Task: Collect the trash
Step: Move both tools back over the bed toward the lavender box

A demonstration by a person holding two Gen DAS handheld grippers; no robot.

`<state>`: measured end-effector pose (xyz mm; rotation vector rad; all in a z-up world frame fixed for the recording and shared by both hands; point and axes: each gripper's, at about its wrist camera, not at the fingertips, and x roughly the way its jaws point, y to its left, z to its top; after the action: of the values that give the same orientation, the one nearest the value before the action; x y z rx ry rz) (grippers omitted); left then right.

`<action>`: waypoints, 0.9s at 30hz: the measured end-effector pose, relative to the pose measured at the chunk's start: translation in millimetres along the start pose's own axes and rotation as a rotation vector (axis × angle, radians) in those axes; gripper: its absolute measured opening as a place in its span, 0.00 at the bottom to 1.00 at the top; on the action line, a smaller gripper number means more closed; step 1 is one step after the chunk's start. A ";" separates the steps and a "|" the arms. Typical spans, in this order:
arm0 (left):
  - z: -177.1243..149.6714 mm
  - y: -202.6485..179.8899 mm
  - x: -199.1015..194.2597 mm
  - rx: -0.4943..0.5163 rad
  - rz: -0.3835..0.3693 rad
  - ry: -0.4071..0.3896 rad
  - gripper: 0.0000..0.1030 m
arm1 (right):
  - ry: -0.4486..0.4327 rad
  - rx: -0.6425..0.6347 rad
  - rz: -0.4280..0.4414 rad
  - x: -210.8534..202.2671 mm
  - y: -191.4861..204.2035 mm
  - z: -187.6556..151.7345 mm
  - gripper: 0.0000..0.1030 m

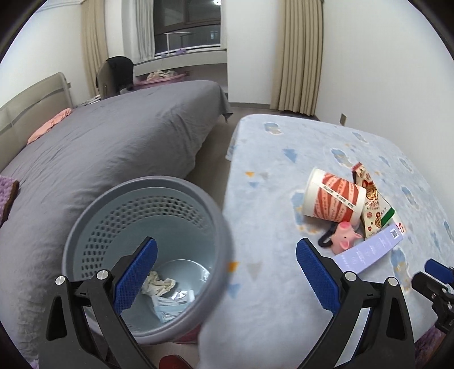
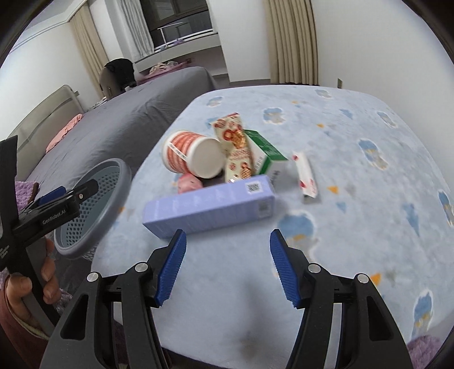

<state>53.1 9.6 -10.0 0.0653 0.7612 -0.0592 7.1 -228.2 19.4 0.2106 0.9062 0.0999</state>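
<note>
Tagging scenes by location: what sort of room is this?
Most likely a bedroom in a home. A grey-sheeted bed with a padded headboard fills the left side, long beige curtains hang by a dark window, and a blue patterned blanket covers the surface holding the trash.

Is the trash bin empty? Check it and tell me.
No: the left wrist view shows a crumpled tissue and printed paper lying at the bottom of the grey bin.

Both wrist views angle down; share bin (image 1: 147, 255), blue-blanket table (image 2: 354, 198).
</note>
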 end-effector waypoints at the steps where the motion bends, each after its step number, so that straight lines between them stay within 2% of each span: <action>1: -0.3 -1.8 2.1 0.003 -0.001 0.002 0.94 | 0.001 0.007 -0.002 -0.7 -2.8 -1.7 0.57; 16: -3.1 -37.7 45.0 0.089 -0.037 0.079 0.94 | -0.043 0.079 0.032 -20.8 -45.0 -11.0 0.57; 27: -10.7 -54.8 41.5 0.147 -0.063 0.071 0.94 | -0.065 0.127 0.062 -30.6 -68.3 -18.0 0.57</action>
<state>71.5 -45.4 -48.5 0.1844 0.8287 -0.1737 -26.1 -297.6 17.0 0.3585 0.8418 0.0924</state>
